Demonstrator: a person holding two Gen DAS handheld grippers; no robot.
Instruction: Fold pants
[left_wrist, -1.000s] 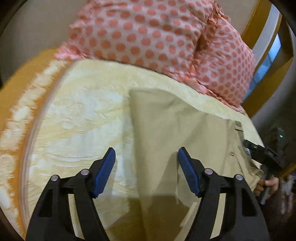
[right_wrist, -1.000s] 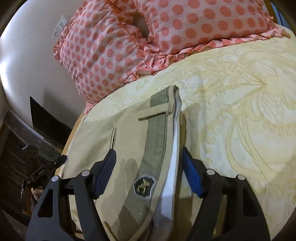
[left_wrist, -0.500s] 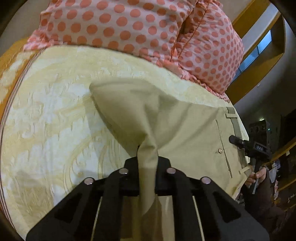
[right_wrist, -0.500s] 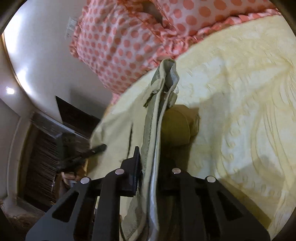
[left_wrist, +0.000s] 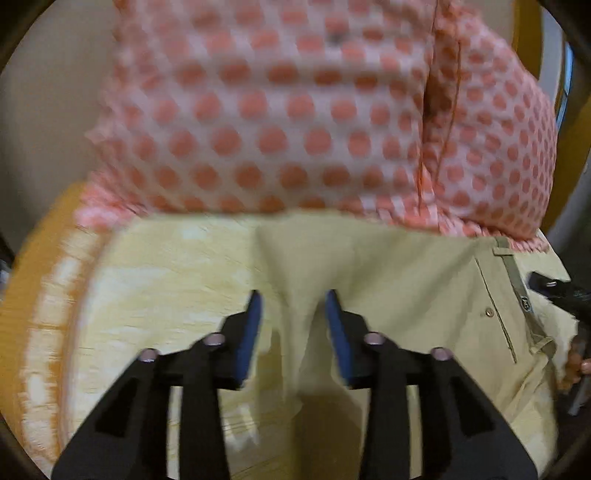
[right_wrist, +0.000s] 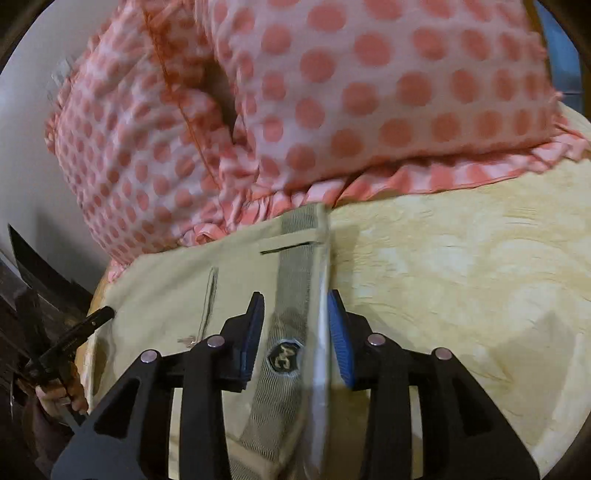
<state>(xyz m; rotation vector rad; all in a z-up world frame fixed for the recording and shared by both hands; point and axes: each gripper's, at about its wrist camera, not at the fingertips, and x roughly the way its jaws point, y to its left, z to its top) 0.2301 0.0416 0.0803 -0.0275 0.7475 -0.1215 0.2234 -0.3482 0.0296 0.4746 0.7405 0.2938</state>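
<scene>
Khaki pants (left_wrist: 406, 288) lie on the yellow bedspread (left_wrist: 166, 288), close below the dotted pillows. My left gripper (left_wrist: 293, 306) is open, its blue pads either side of a raised fold of the leg fabric. My right gripper (right_wrist: 295, 306) is open around the waistband (right_wrist: 295, 295), which has a grey mesh lining and a dark badge (right_wrist: 282, 356). The right gripper also shows at the right edge of the left wrist view (left_wrist: 554, 290), and the left gripper at the left edge of the right wrist view (right_wrist: 74, 339).
Two pink pillows with coral dots (left_wrist: 295, 110) (right_wrist: 369, 92) stand just beyond the pants. The bedspread's orange border (left_wrist: 33, 295) curves along the left. A white wall (right_wrist: 26, 166) and dark furniture (right_wrist: 22, 295) lie past the bed's edge.
Both grippers were open, then shut on the fabric half a second ago, and now stand open again. The pants sit closer to the pillows than before.
</scene>
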